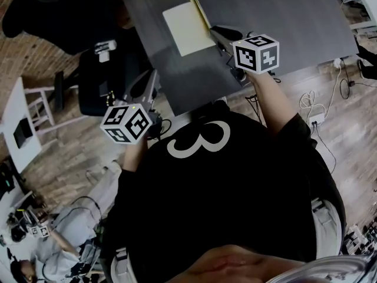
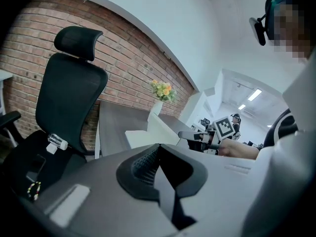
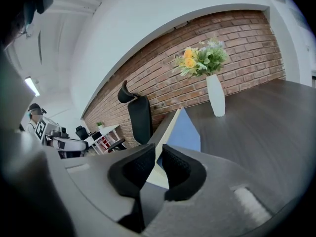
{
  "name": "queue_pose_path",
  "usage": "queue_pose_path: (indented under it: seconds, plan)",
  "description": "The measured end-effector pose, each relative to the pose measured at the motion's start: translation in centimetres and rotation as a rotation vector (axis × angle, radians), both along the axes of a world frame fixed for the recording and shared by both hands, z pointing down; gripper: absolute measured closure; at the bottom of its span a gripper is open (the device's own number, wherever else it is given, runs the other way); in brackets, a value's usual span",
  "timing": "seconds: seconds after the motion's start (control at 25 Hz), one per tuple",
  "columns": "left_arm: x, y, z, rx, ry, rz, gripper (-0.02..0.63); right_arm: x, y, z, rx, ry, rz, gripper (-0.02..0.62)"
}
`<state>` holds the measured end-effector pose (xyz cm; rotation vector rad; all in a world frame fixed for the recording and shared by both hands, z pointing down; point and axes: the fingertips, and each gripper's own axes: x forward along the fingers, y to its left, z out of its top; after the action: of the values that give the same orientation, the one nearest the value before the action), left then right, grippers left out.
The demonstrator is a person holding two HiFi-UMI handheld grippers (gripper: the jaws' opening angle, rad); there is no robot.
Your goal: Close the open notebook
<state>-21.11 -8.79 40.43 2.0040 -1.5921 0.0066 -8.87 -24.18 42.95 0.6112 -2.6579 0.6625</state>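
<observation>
Right gripper (image 1: 218,35) pinches the raised blue-backed cover of the cream-paged notebook (image 1: 185,28), upper centre on the dark grey desk (image 1: 294,22); left gripper (image 1: 146,86), centre left, jaws pressed together, empty.

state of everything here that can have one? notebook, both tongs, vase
notebook: half open, one cover lifted steeply, not yet shut
right tongs: shut on the lifted cover's edge
left tongs: shut, empty, away from the notebook
vase: upright, holding flowers
</observation>
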Motion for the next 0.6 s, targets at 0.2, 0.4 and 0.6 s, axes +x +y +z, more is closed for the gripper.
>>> queue_pose_path:
  seconds: [0.2,0.4,0.6]
  plan:
    - [-0.5,1.1,0.3,-0.005,0.003,-0.031,0.594,-1.8,1.7,0.8,-0.012,0.007,-0.057,0.560]
    - [-0.8,2.4,0.9,-0.015,0.010,-0.068,0.594,-3.1,3.1,2.0,-0.030,0.024,-0.103,0.560]
    - [-1.4,3.3,1.4,-0.023,0.017,-0.100,0.594,-4.2,4.0,3.4,-0.045,0.047,-0.137,0.560]
